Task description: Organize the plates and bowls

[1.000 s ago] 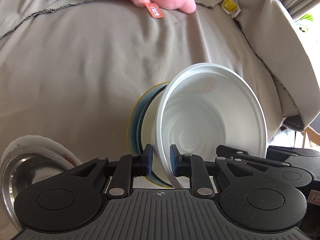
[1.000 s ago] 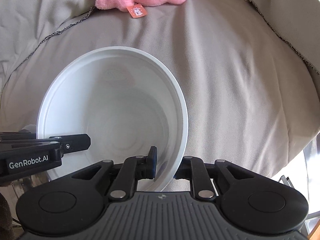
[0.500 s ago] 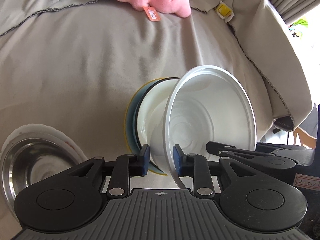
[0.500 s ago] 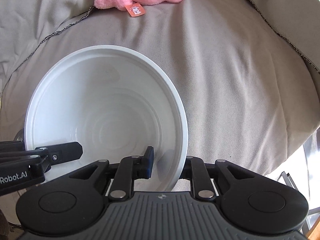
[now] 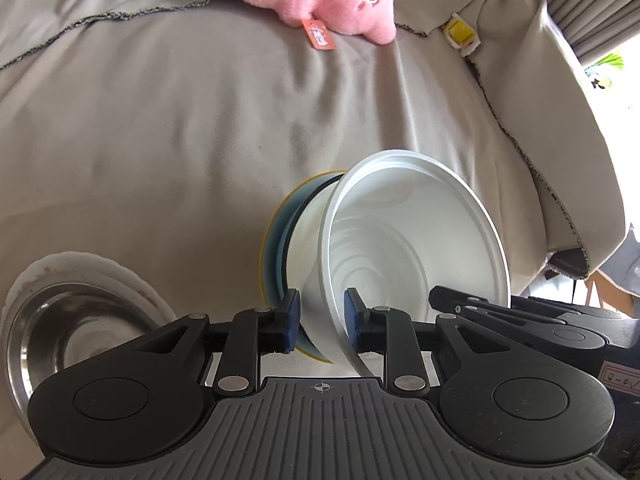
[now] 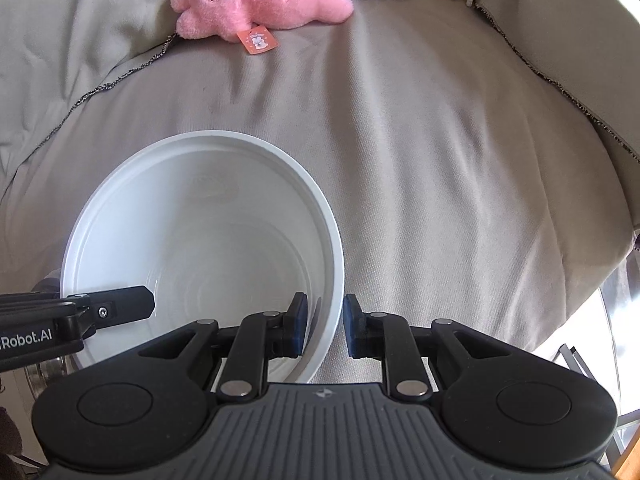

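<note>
2 tools straddle the smooth round white bowl [image 6: 200, 248]: right [image 6: 323, 326] clenched, left [image 5: 322, 322] closing loosely.

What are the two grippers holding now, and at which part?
The right gripper holds the white bowl by its rim wall. The left gripper straddles the rim too, its jaws closing, not clearly gripping.

Beige cloth [image 6: 400, 160] w/ dark stitched edging is covering the whole surface, wrinkling toward the back. Pink plush toy [image 6: 260, 4] is lying at far edge. Grey pleated curtain [image 5: 592, 4] is hanging top right, daylight glaring beside it.
</note>
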Motion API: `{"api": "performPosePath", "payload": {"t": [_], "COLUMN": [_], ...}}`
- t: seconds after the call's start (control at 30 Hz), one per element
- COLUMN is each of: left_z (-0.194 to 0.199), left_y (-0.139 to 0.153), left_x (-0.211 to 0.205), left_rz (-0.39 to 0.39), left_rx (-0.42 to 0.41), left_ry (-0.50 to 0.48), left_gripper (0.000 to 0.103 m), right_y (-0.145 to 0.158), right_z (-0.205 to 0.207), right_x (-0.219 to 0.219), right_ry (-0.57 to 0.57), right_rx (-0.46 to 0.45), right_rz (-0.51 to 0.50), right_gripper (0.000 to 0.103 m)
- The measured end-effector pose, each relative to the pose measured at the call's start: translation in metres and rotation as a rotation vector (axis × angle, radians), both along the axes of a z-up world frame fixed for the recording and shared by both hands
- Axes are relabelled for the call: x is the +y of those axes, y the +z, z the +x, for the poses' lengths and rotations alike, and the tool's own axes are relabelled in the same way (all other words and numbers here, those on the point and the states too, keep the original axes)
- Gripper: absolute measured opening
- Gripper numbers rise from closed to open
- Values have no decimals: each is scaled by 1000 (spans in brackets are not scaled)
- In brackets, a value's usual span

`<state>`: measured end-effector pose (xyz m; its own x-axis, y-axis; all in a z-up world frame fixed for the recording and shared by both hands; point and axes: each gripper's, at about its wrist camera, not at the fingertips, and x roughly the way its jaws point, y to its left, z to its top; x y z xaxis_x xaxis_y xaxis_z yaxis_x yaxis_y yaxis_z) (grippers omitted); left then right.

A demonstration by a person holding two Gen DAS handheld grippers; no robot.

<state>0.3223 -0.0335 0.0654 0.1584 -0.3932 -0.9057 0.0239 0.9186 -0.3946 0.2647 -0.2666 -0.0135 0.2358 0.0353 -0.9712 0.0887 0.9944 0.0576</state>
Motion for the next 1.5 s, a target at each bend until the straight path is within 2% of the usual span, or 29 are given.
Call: {"api": "performPosePath", "payload": {"t": [0.6,0.67,0.93,1.1,1.2,1.27,1.33,1.4,1.5], "left_z": [-4,-4,-5,-5,-9,-19,-30,-39,-41], "left_y": [4,5,10,8,6,6,1,-8,-23], "left_x": [6,7,8,8,11,16,20,23,22], "left_rz": [-10,-13,-16,7,36,56,37,13,-2], "left_rx": [-5,-11,-19,-29,-46,-89,-115,-107,-97], "left_ry": [3,5,11,22,72,133,195,252,309], "left_gripper": [27,27,27,27,27,27,28,29,34], "right_y": [14,15,14,15,15,14,13,12,0], "right_z": [-6,-6,-8,-8,-8,-9,-10,-10,0], "right_x": [7,6,1,2,3,6,10,10,3], "right_ry": [-3,-3,-19,-9,8,65,121,157,184], "right_rx": [-70,-70,-72,-76,-77,-77,-93,-110,-84], "right_rz": [14,16,18,15,9,-7,-55,-90,-66], "right_gripper": [19,23,23,24,24,24,24,24,26]}}
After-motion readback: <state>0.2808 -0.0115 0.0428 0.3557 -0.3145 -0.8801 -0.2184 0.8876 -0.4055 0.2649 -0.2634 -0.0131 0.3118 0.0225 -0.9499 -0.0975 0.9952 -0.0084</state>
